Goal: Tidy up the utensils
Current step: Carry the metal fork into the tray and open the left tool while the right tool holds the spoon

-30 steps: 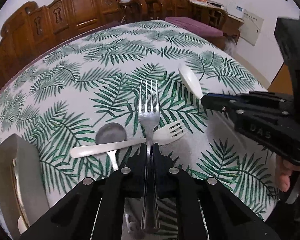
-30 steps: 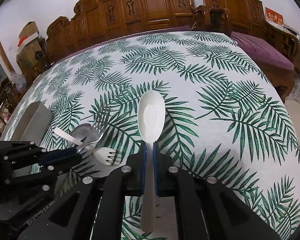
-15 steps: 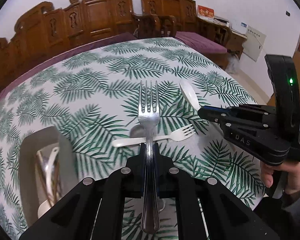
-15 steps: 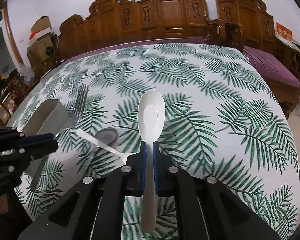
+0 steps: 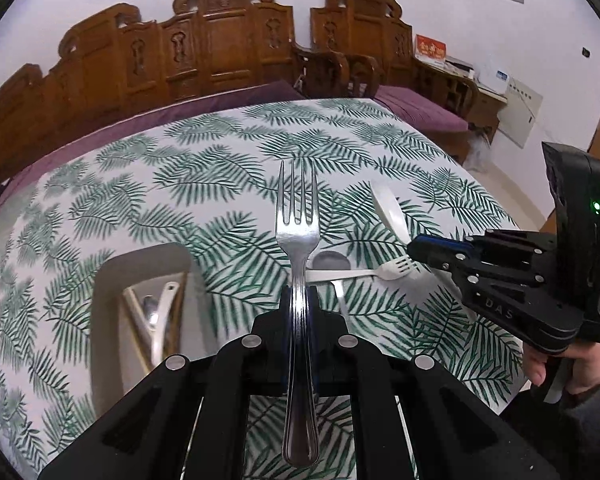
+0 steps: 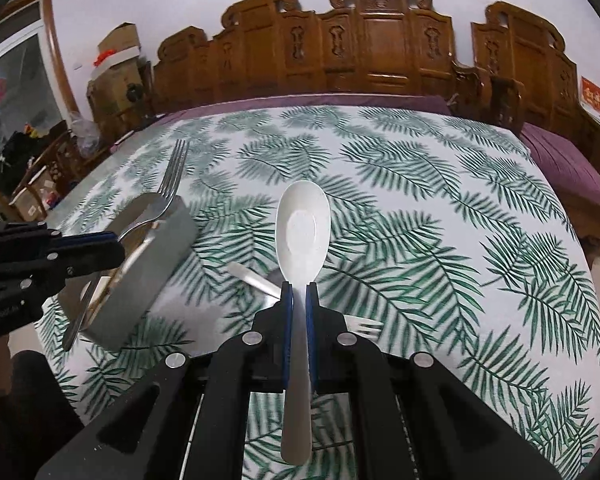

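My left gripper [image 5: 298, 300] is shut on a steel fork [image 5: 297, 236], tines pointing away, held above the table. My right gripper [image 6: 298, 292] is shut on a white spoon [image 6: 303, 228], bowl forward. In the left wrist view the right gripper [image 5: 420, 249] comes in from the right with the white spoon [image 5: 388, 210]. A grey utensil holder [image 5: 104, 300] stands at the lower left, with several utensils inside. On the cloth lie a white plastic fork [image 5: 384, 271] and a metal spoon [image 5: 330, 261], crossed. The right wrist view shows the holder [image 6: 156, 264] under the left gripper [image 6: 114, 244] and its fork [image 6: 172, 178].
The round table [image 5: 204, 152] has a white cloth with green leaf print. Carved wooden benches [image 6: 380, 48] with purple cushions ring its far side. A person's hand [image 5: 572, 368] holds the right gripper at the table's right edge.
Both grippers rose and drew back with their utensils still clamped. The holder came further into the left wrist view, and the left gripper with the fork now sits over it in the right wrist view.
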`<act>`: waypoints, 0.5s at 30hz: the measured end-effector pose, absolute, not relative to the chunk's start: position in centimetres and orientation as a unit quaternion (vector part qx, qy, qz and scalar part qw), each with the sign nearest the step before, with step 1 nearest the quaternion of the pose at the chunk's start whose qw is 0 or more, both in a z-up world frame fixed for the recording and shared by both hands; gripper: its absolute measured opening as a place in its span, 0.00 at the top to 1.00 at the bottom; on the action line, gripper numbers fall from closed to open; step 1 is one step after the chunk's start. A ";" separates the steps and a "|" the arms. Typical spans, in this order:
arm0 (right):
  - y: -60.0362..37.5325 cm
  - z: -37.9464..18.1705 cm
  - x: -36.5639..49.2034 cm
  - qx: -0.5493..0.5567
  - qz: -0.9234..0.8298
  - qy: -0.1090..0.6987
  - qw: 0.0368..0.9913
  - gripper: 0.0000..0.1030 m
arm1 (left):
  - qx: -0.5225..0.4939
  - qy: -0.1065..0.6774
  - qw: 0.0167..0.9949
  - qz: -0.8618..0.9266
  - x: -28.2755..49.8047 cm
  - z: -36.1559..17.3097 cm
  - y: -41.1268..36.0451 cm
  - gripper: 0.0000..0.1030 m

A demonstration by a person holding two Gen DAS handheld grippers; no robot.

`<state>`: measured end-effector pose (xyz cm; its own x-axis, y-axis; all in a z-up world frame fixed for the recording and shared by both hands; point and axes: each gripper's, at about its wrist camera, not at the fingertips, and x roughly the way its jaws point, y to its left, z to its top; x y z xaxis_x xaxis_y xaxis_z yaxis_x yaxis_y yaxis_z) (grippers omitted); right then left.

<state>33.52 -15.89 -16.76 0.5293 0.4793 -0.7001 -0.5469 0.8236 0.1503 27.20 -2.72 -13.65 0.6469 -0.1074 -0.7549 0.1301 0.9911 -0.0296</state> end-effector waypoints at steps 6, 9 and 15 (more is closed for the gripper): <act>-14.1 -15.5 31.9 -0.052 0.316 0.372 0.871 0.92 | 0.003 0.406 0.912 -0.052 26.0 -12.7 -0.4 0.94; -13.1 -15.1 31.1 -0.059 0.327 0.366 0.869 0.92 | -0.002 0.403 0.914 -0.044 25.5 -12.4 0.9 0.94; -11.7 -14.6 29.9 -0.061 0.348 0.363 0.862 0.92 | -0.010 0.402 0.915 -0.024 25.2 -12.6 3.4 0.94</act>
<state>29.93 -11.65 -14.62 0.4939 0.5557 -0.6688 -0.6448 0.7501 0.1470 25.23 3.36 -12.57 0.6757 -0.0526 -0.7353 0.0358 0.9986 -0.0386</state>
